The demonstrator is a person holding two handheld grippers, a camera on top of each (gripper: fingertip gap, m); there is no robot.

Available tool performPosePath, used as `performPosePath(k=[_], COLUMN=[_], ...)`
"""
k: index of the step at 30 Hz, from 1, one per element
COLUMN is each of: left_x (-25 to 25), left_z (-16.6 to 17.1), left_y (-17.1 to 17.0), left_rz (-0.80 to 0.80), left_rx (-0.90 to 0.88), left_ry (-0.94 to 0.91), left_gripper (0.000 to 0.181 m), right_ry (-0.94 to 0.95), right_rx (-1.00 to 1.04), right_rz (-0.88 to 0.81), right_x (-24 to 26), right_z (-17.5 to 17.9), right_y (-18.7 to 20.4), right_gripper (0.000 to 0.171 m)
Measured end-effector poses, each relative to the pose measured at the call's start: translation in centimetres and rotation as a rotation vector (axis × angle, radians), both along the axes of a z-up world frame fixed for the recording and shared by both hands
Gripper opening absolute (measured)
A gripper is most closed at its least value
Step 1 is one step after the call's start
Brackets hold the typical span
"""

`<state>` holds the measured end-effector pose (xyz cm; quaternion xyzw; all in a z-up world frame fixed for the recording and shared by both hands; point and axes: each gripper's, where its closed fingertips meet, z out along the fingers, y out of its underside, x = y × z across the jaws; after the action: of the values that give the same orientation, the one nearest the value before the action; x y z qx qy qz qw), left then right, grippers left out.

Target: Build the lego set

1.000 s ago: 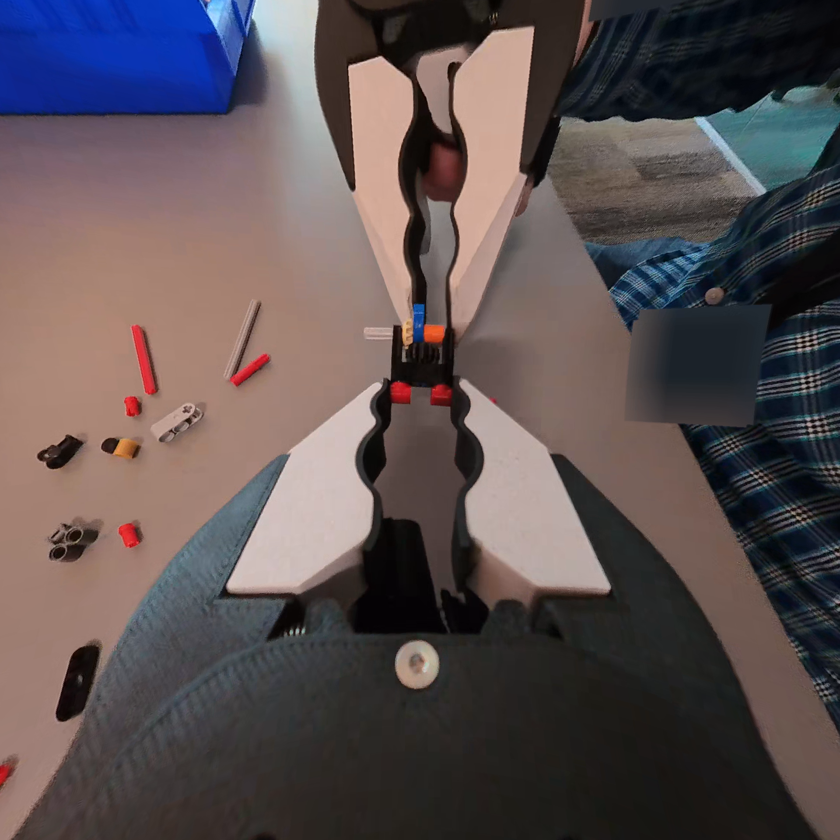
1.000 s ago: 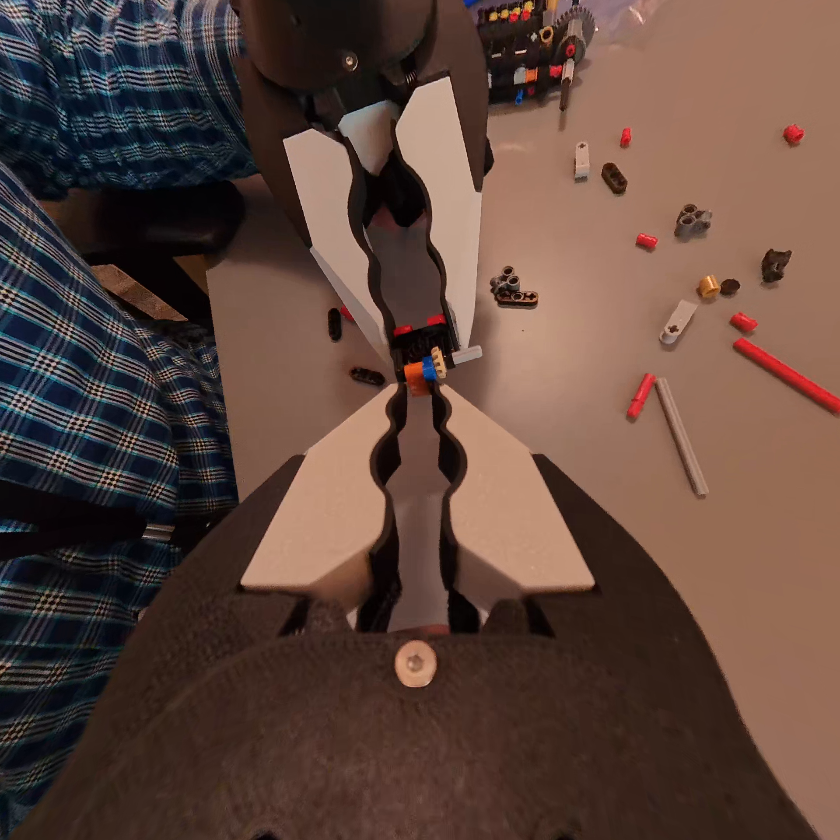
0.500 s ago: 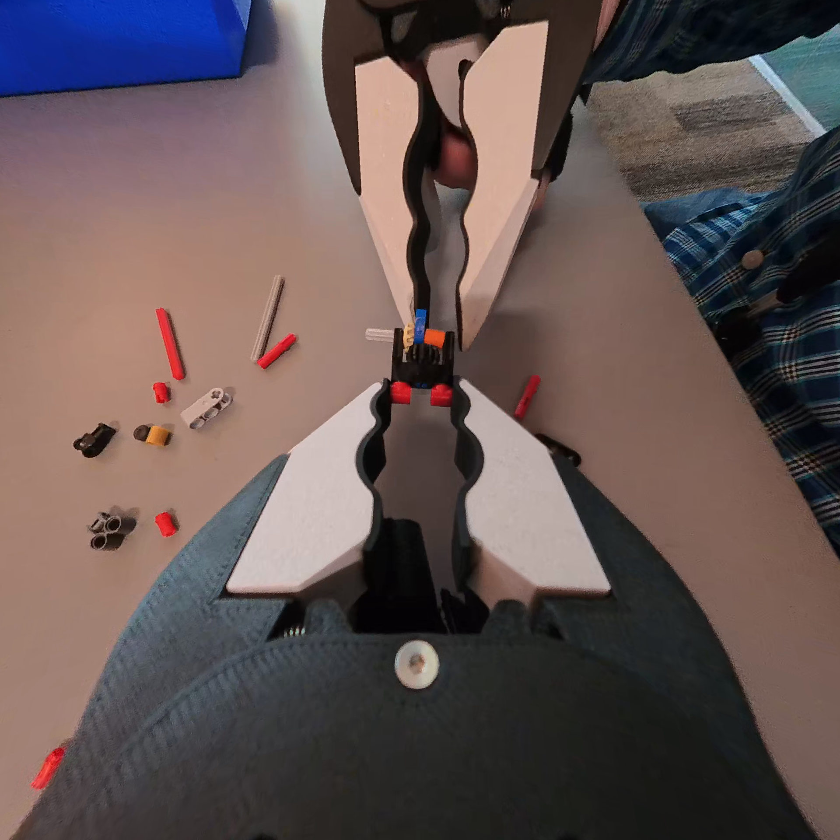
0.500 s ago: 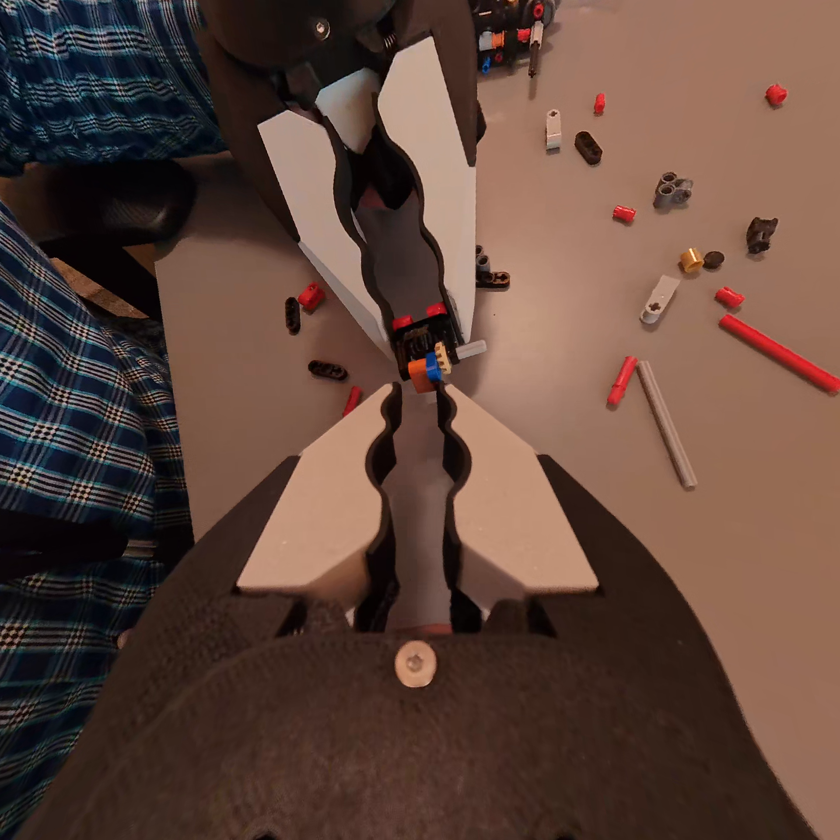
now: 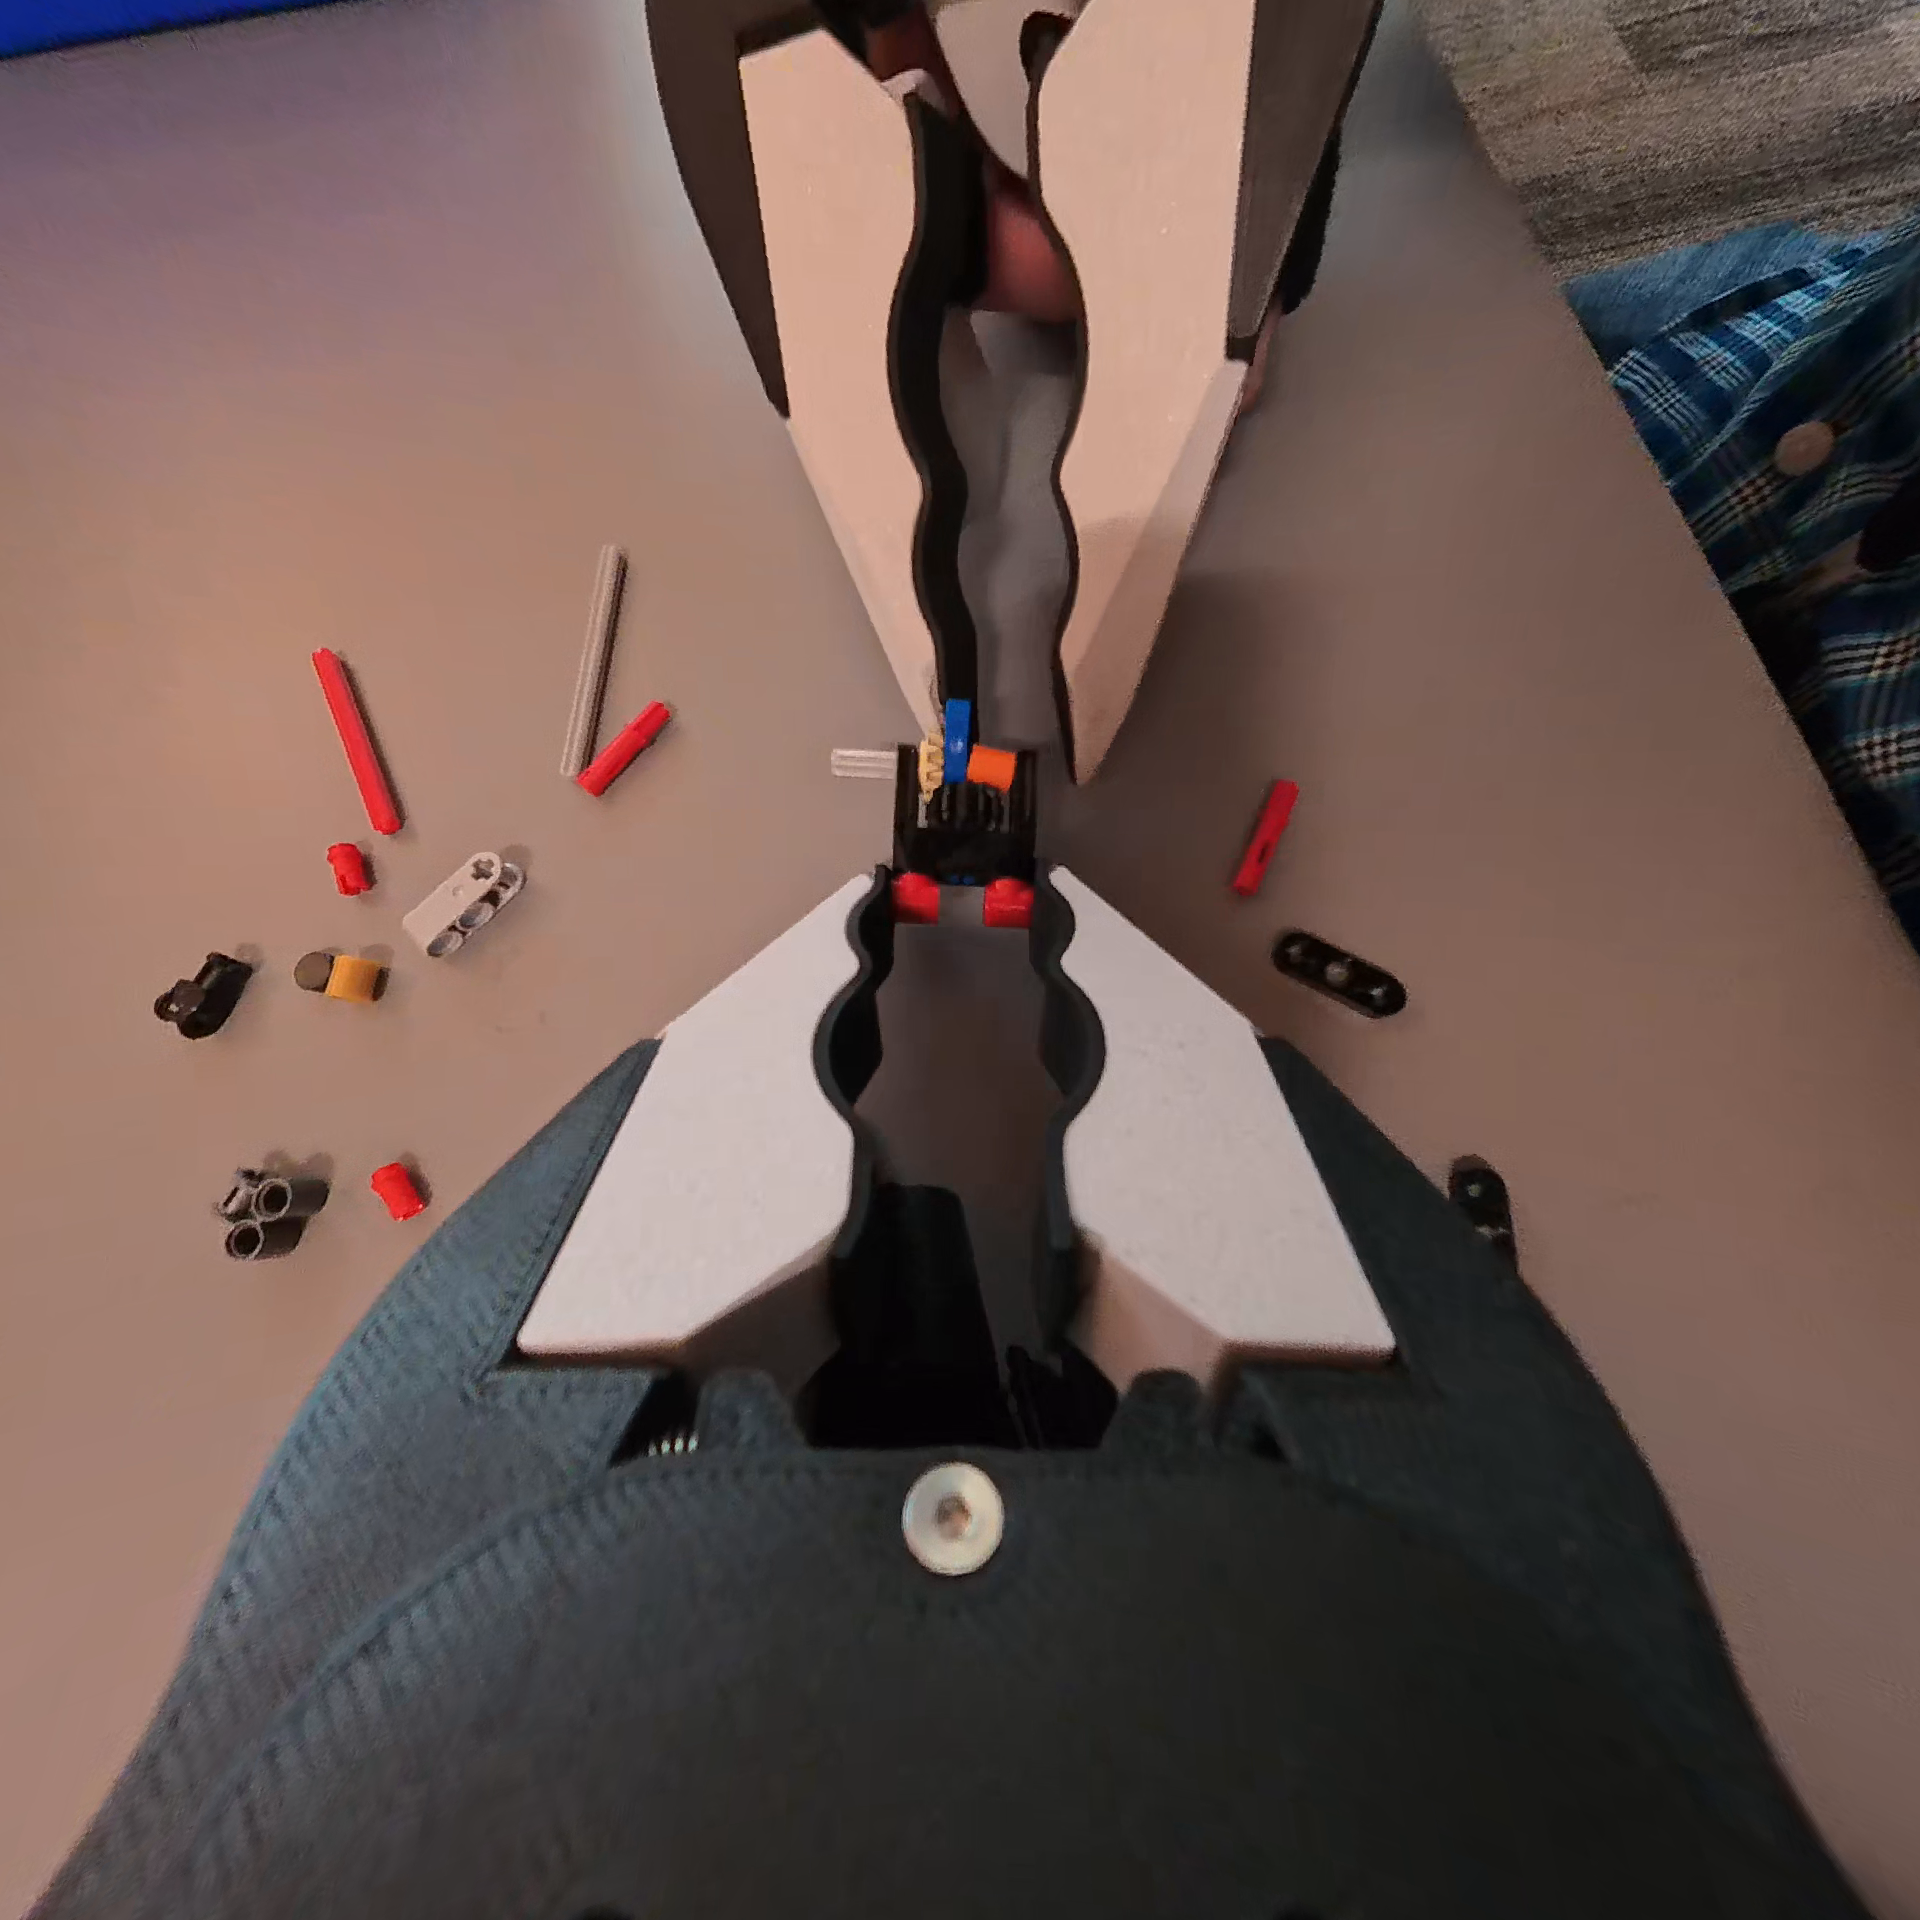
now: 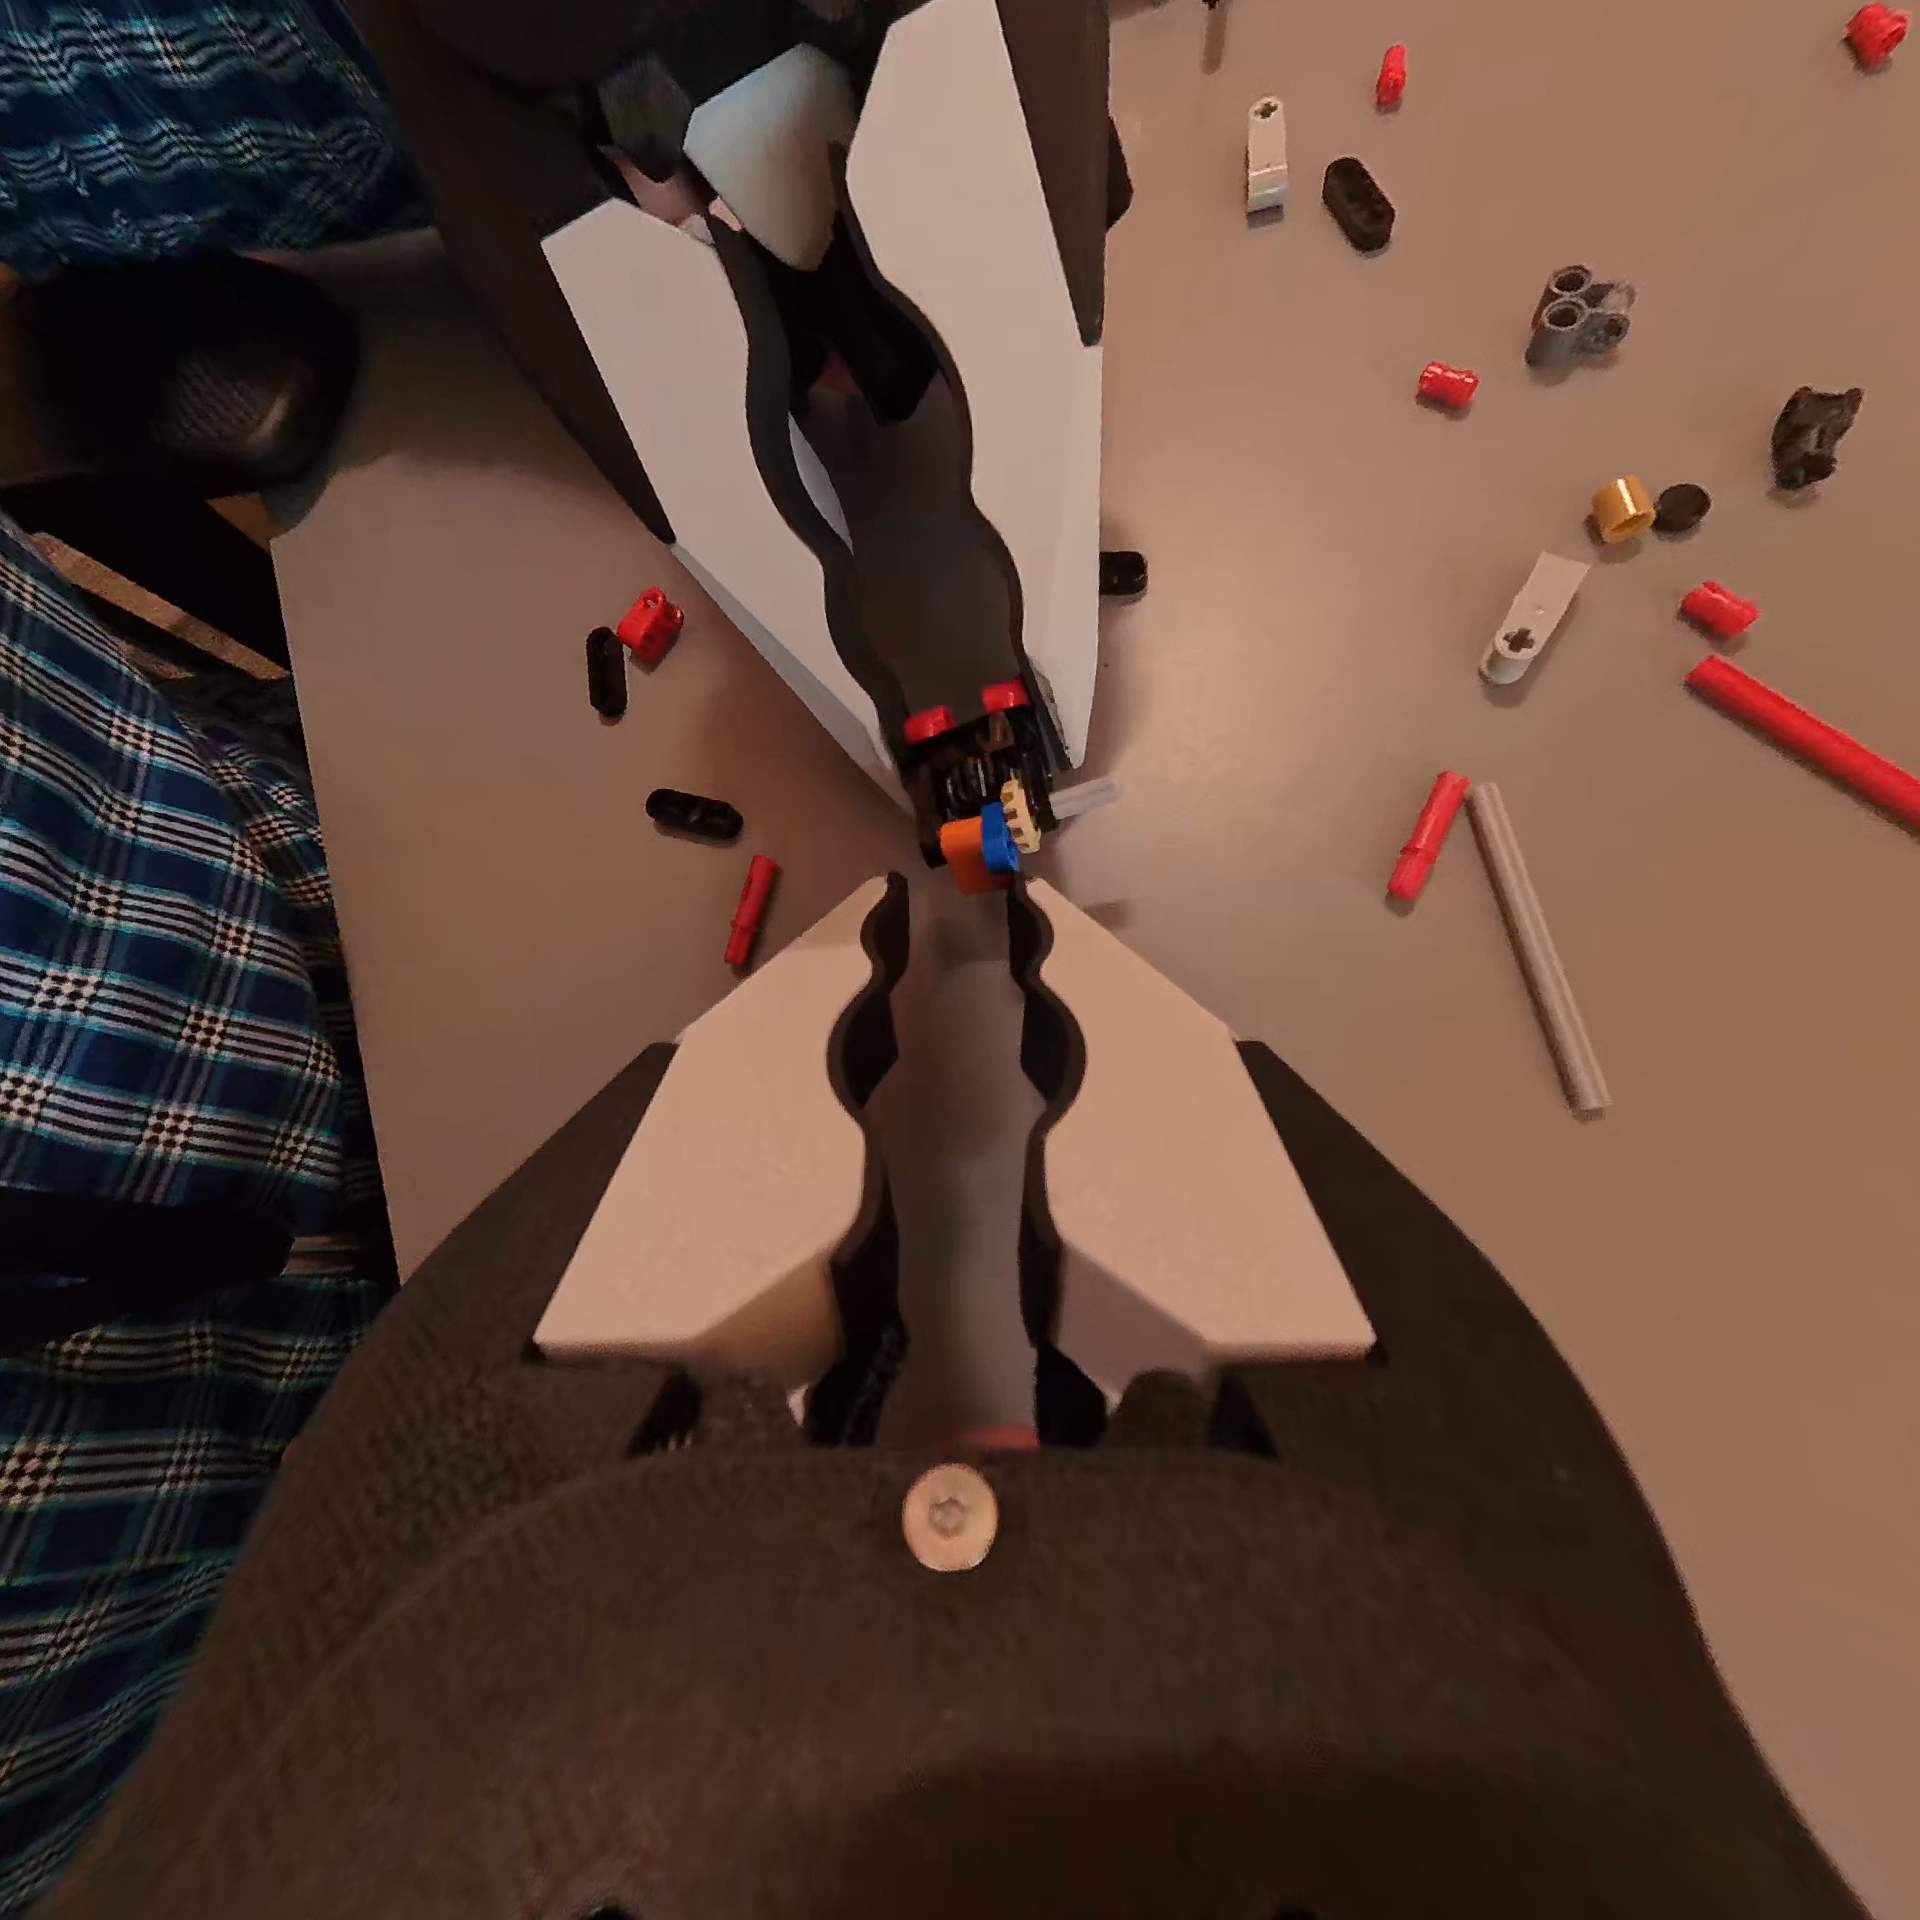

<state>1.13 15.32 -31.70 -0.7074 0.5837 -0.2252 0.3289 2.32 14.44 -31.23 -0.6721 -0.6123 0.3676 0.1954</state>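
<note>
My left gripper is shut on a small black lego assembly with two red pins at its near end, held above the table. The assembly's far end carries an orange bush, a blue piece, a tan gear and a pale axle stub. My right gripper faces it nose to nose. Its jaws stand slightly apart, with the orange bush just ahead of the tips and not pinched. In the right wrist view the left gripper holds the assembly.
Loose parts lie on the tan table: a long red axle, a grey axle, a grey connector, red pins, a black liftarm. The table edge and a person's plaid shirt are at the left. The tips of both grippers are at nearly the same place.
My right gripper's jaws have widened off the orange bush and drawn back a little. Both grippers have shifted over the table with the assembly, away from the person.
</note>
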Motion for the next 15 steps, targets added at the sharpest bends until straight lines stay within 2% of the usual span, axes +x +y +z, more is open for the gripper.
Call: performPosePath(k=[15], left_x=[-0.05], left_z=[-0.27], left_y=[0.24], left_rz=[0.007], left_rx=[-0.005], left_ry=[0.016], left_gripper=[0.025], right_ry=[-0.003], right_rx=[-0.012], right_rz=[-0.021], right_x=[0.1], right_z=[-0.03], right_y=[0.31], right_gripper=[0.029])
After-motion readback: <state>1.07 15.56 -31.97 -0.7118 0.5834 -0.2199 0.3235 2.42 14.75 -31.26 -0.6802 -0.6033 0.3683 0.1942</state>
